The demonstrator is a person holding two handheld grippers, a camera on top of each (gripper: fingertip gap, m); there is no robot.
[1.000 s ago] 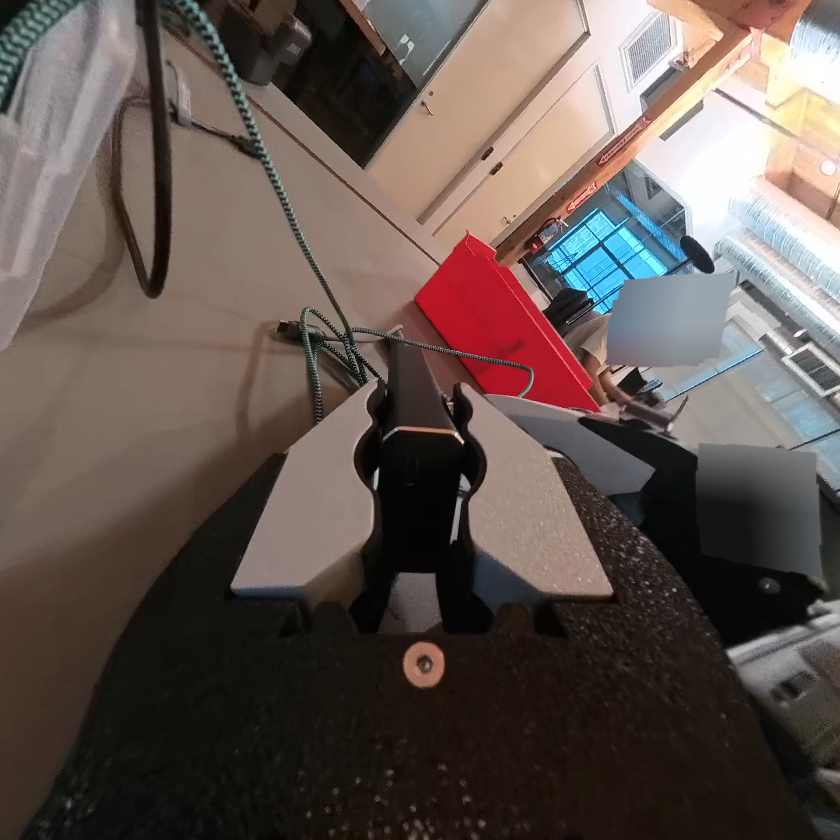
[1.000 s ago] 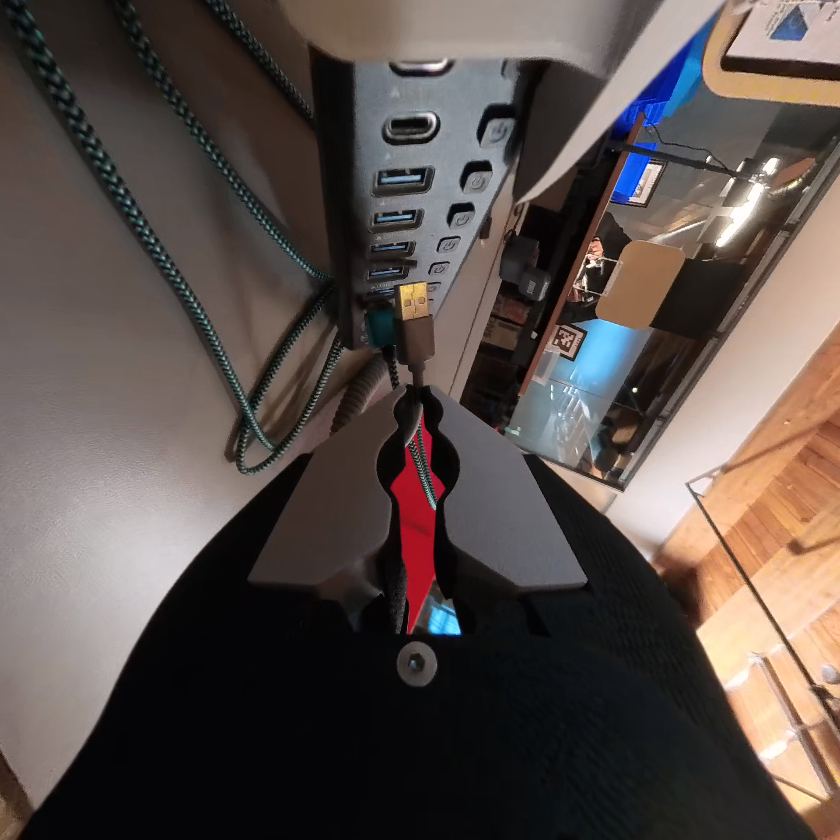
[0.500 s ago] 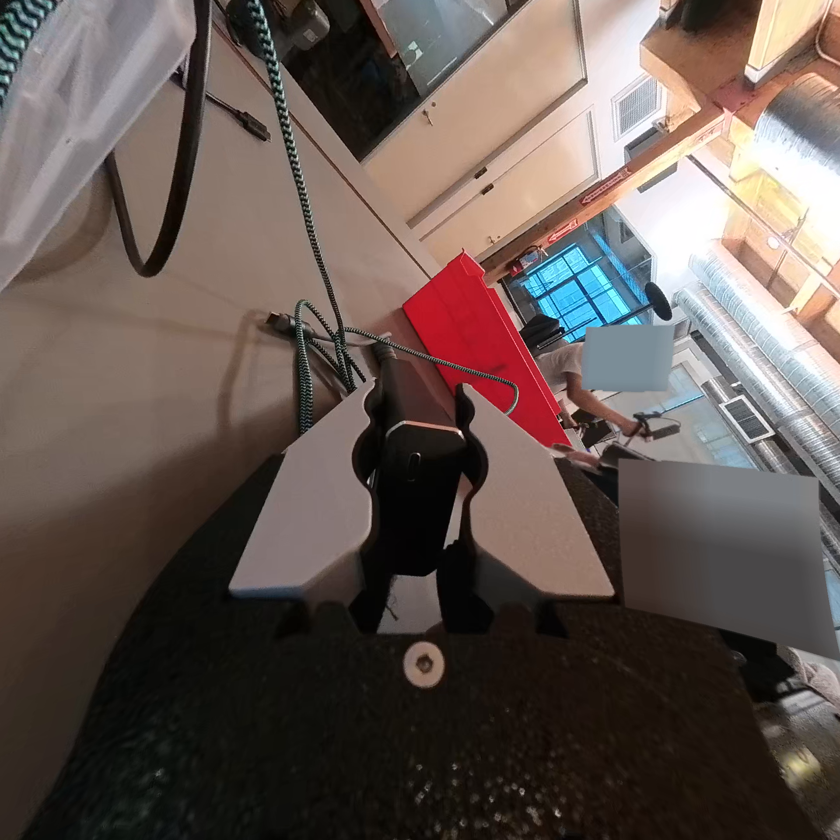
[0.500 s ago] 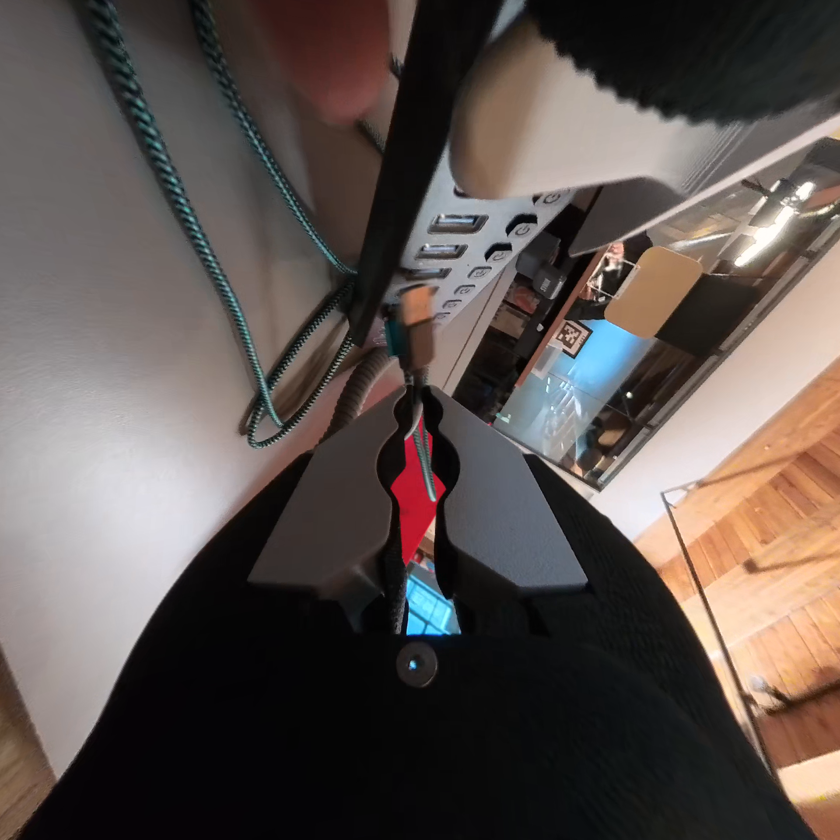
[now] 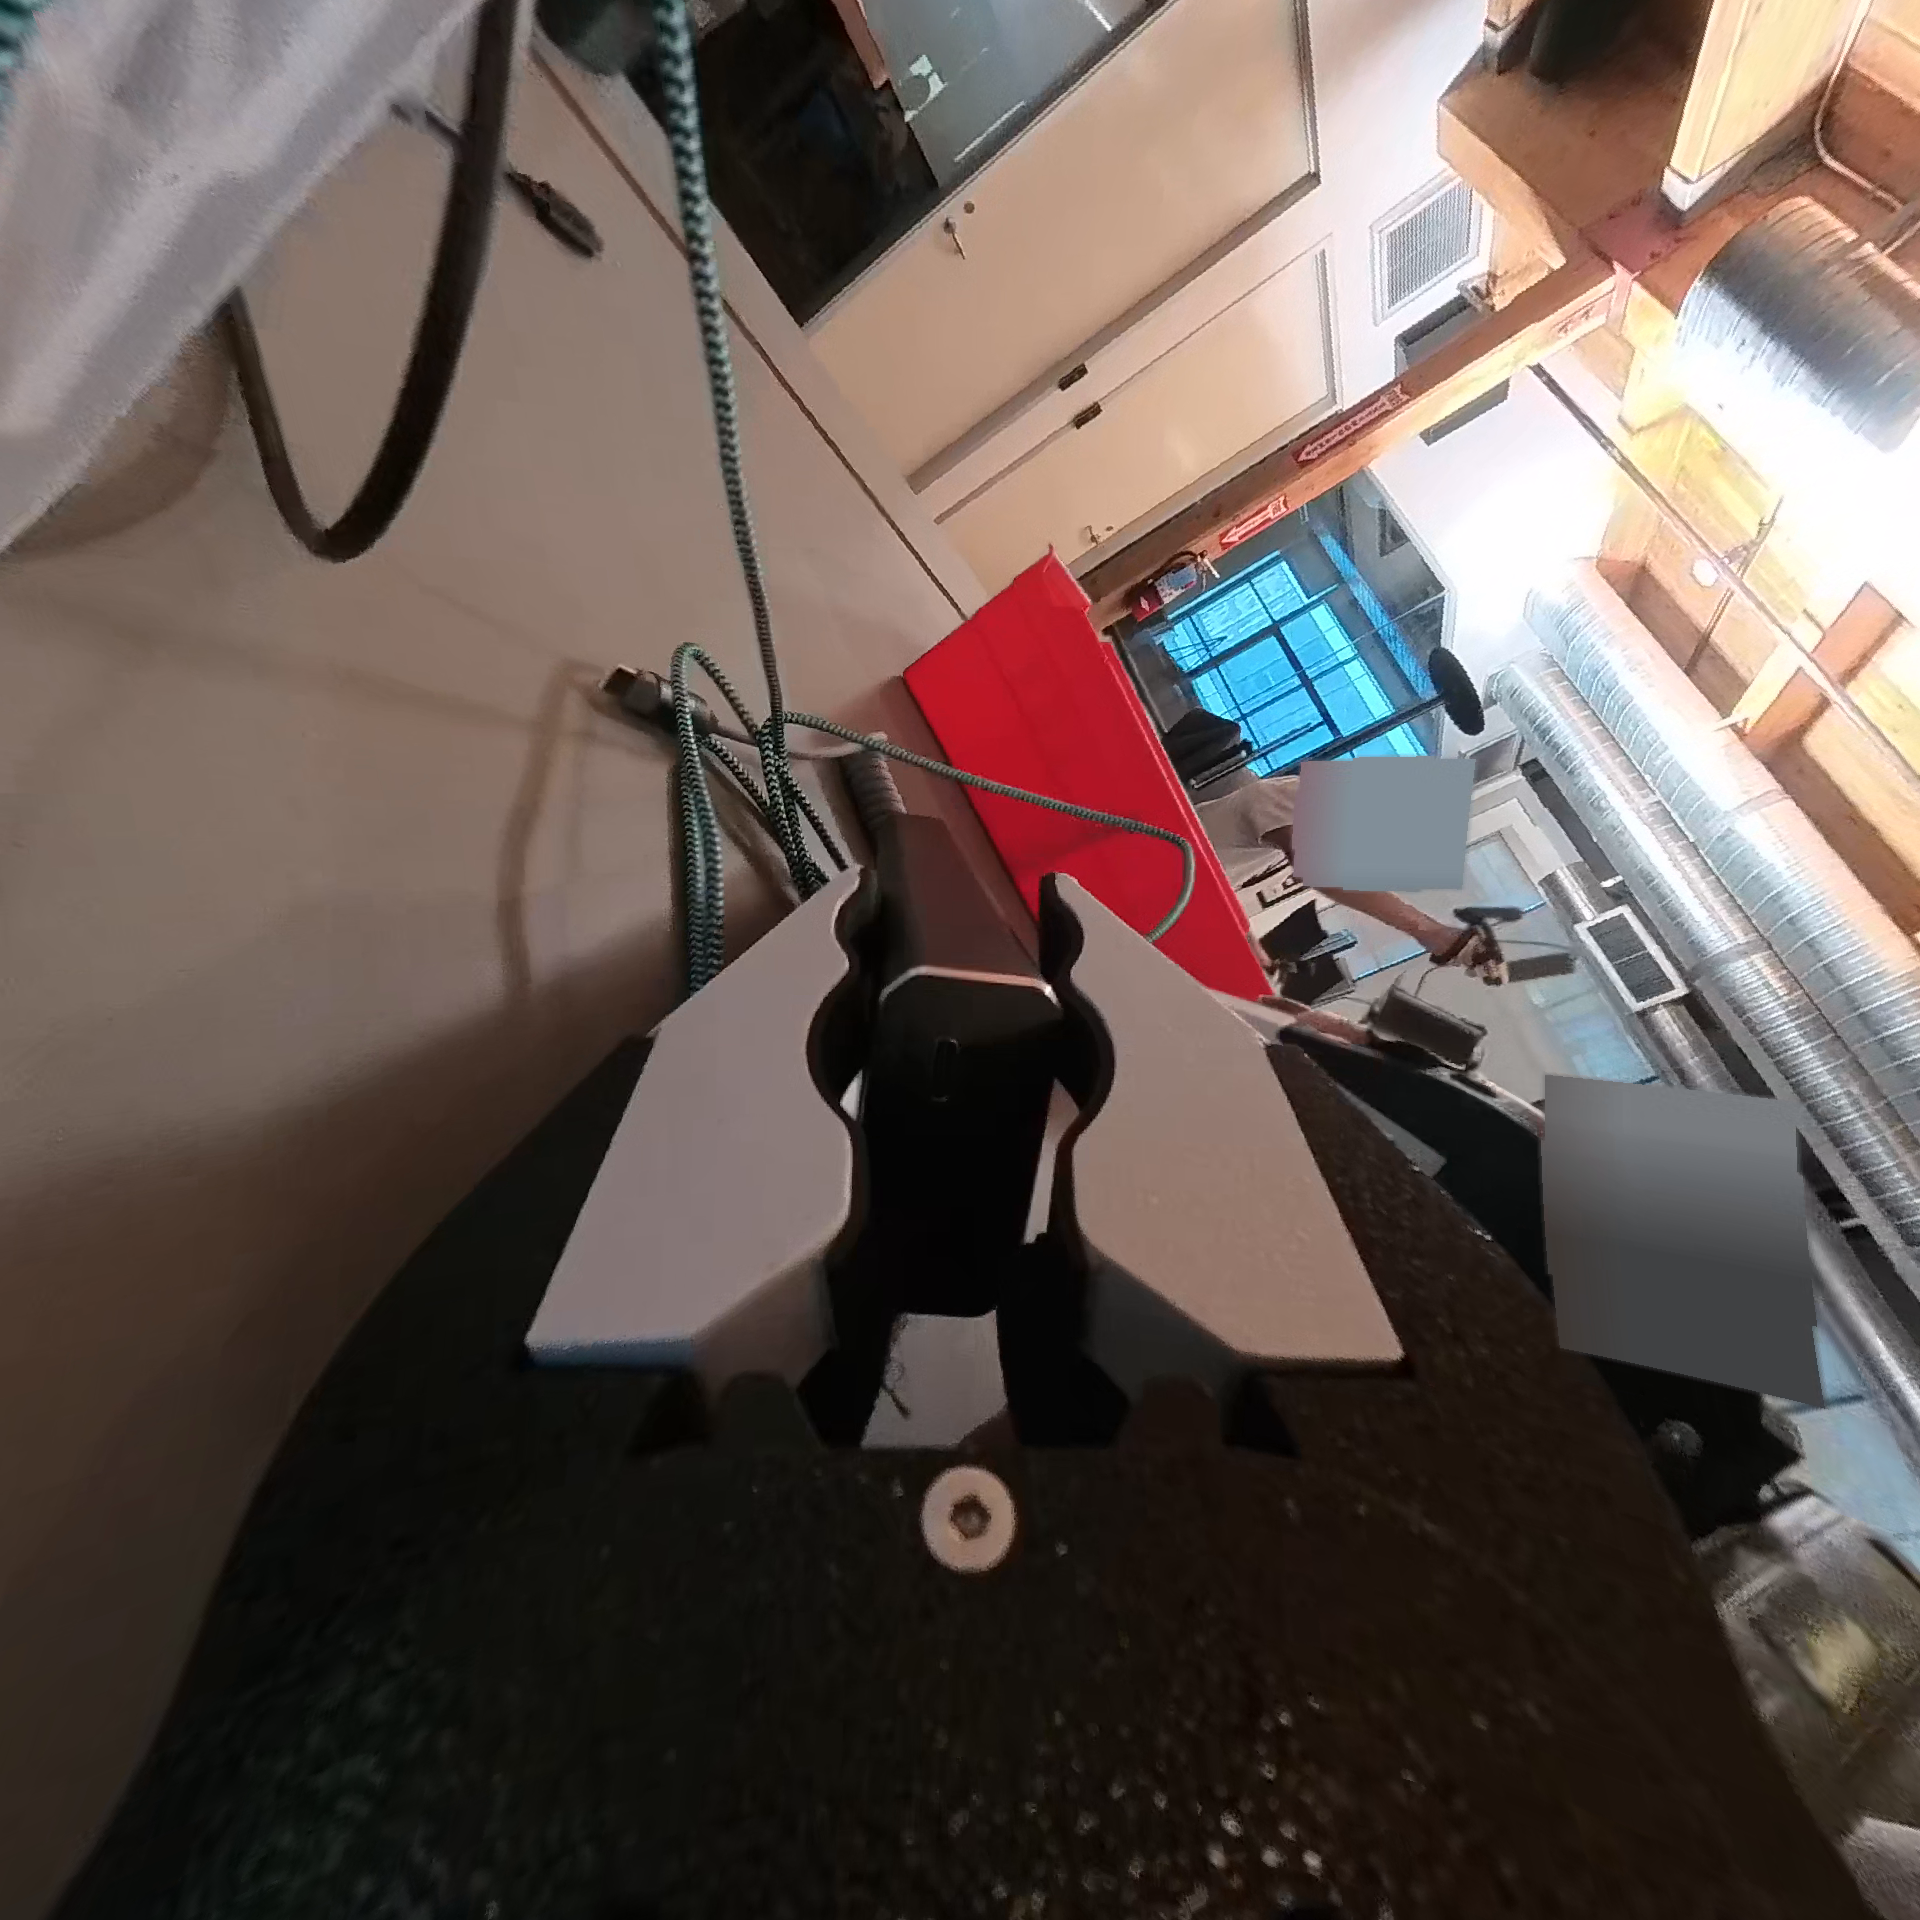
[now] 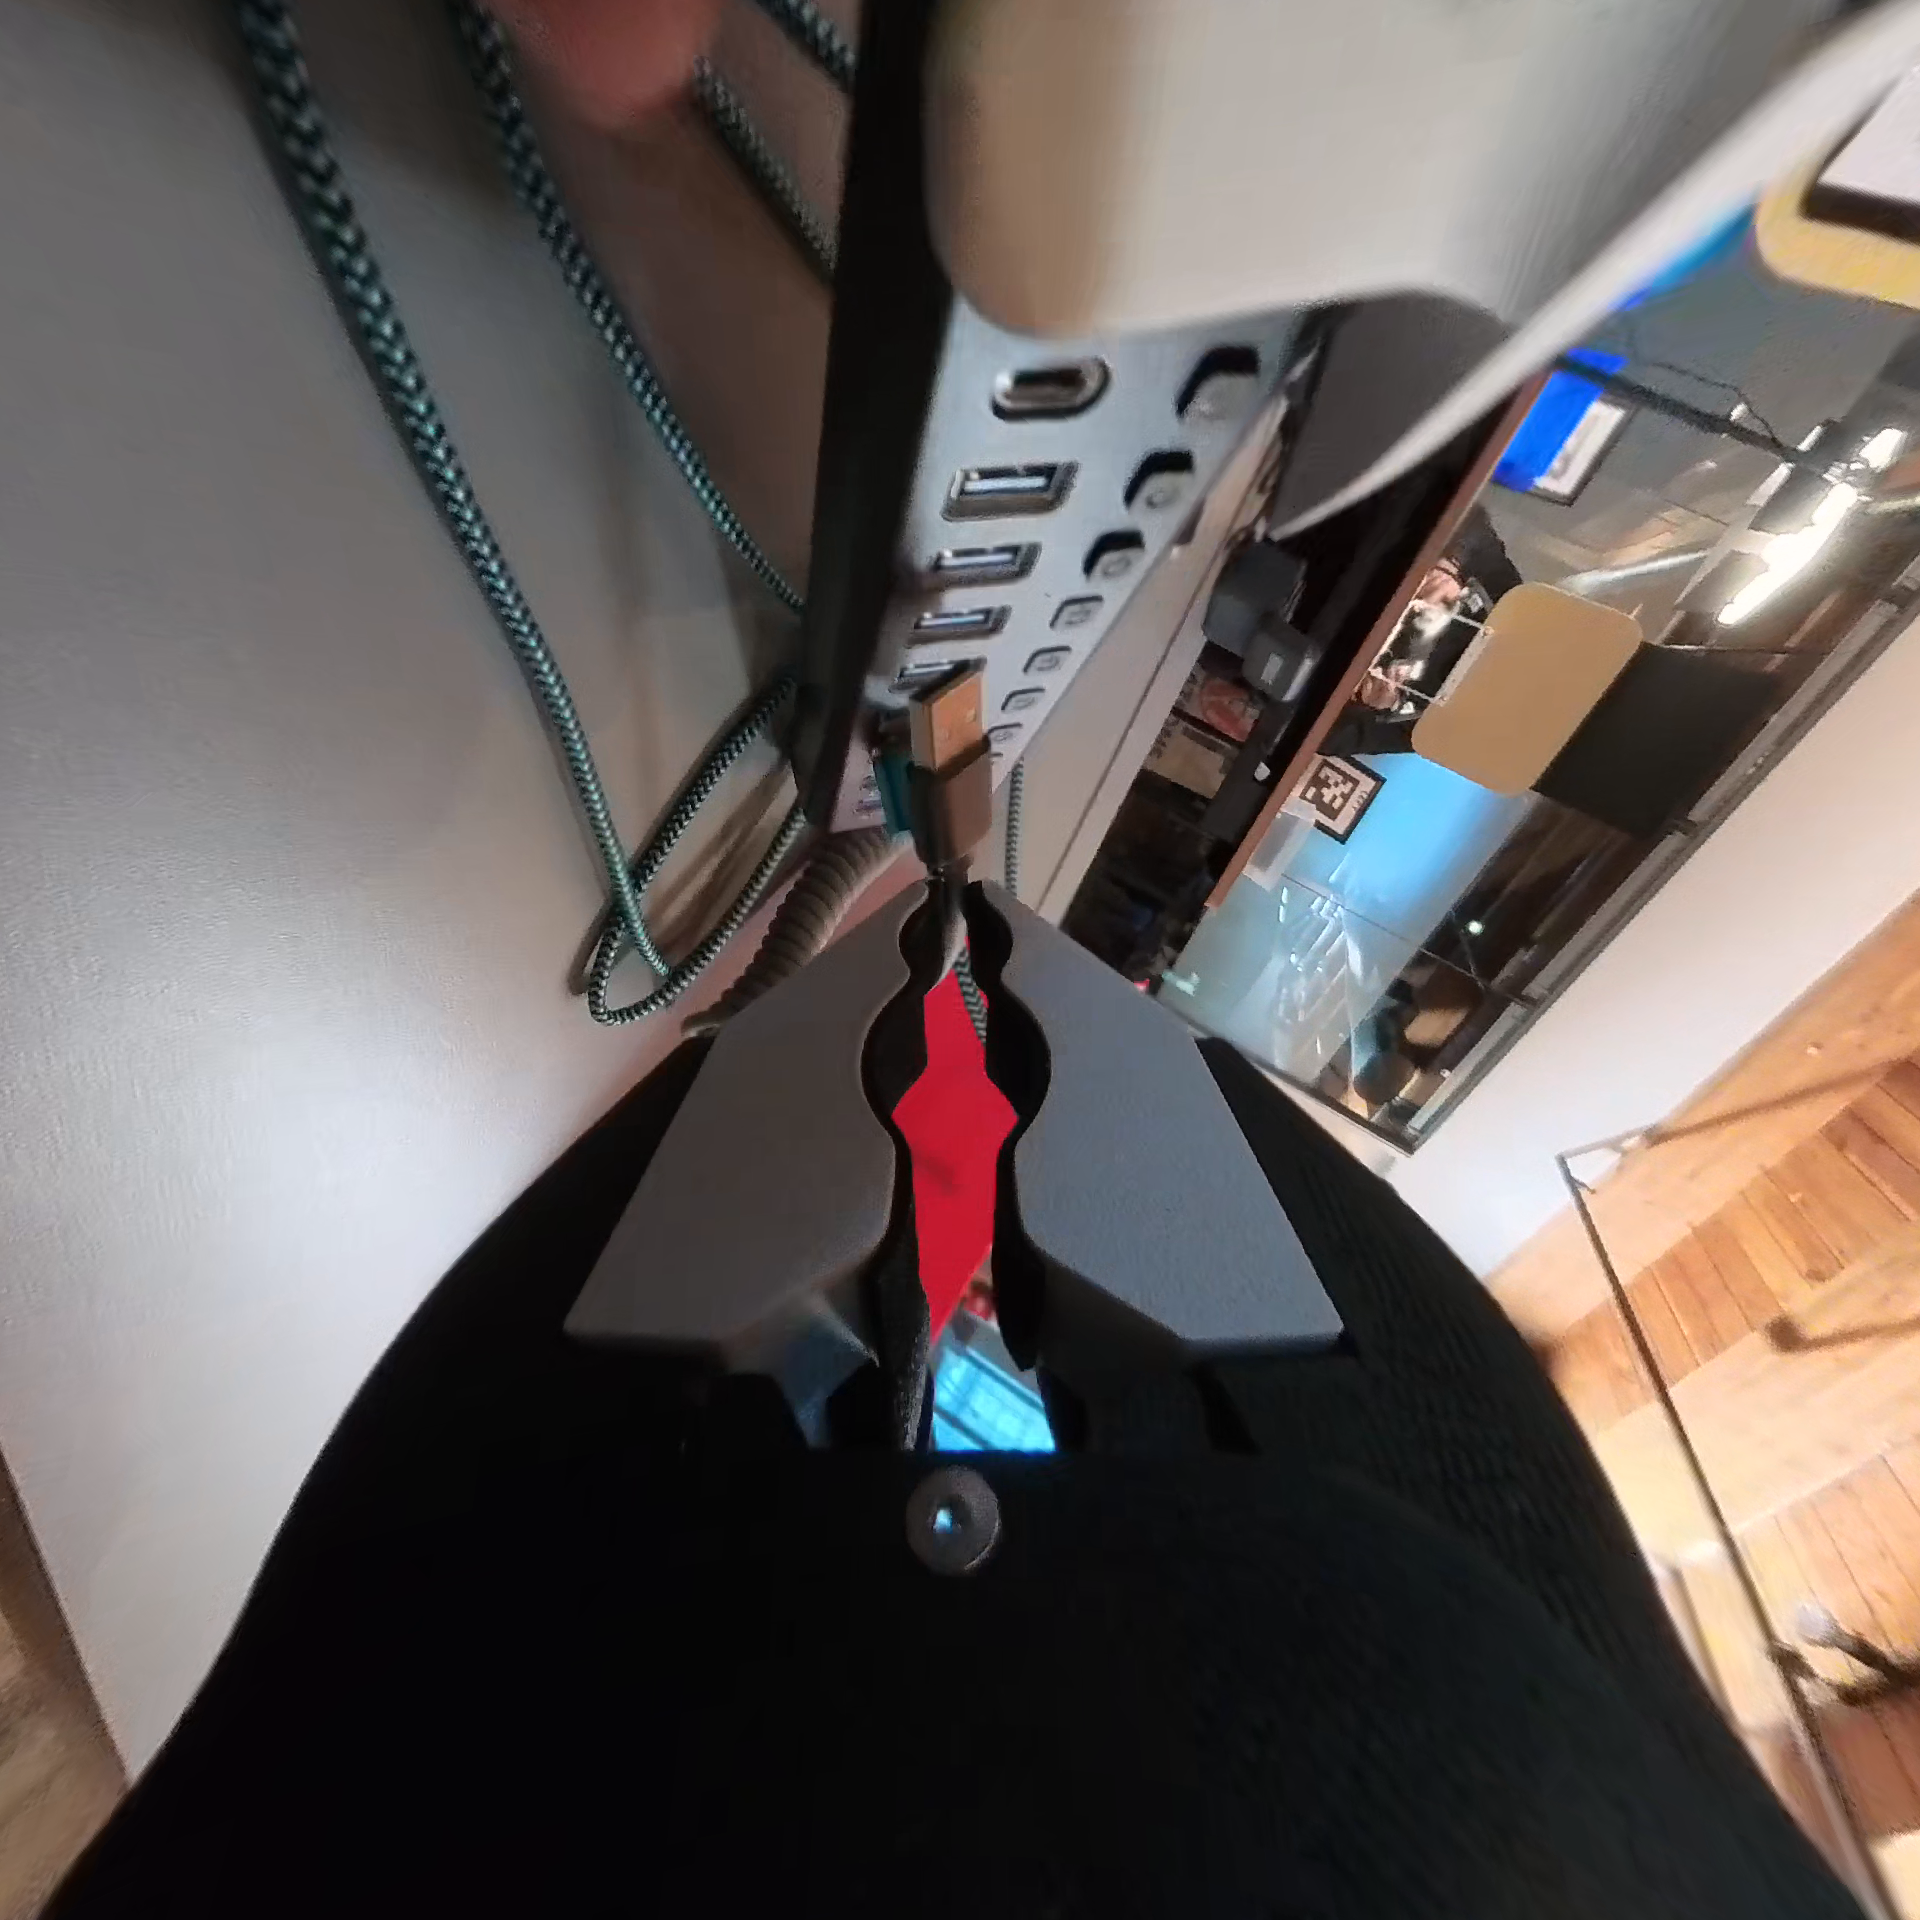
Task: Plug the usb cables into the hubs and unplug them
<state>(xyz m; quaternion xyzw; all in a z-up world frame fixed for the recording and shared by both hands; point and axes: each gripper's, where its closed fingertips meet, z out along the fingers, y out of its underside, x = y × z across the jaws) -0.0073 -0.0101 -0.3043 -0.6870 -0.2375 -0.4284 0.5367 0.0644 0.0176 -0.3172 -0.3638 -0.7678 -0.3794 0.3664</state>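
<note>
My left gripper is shut on a black USB hub and holds it end-on above the table. In the right wrist view the hub shows a row of several ports, with one grey finger of the left gripper clamped over its top. My right gripper is shut on a braided cable just behind its USB-A plug. The plug's gold tip sits right in front of the hub's lower ports, apart from them. A teal plug sits in the hub's lowest end.
Green braided cables and a loose plug lie on the beige table. A red bin stands behind them. A black cable loop and a white bag are at the far left. A person sits beyond. About 8 cm separates my left fingertips from my right.
The left gripper has swung with the hub, so the room behind has shifted. In the right view the hub has tilted and shows more ports again. The plug stays just off the lower ports.
</note>
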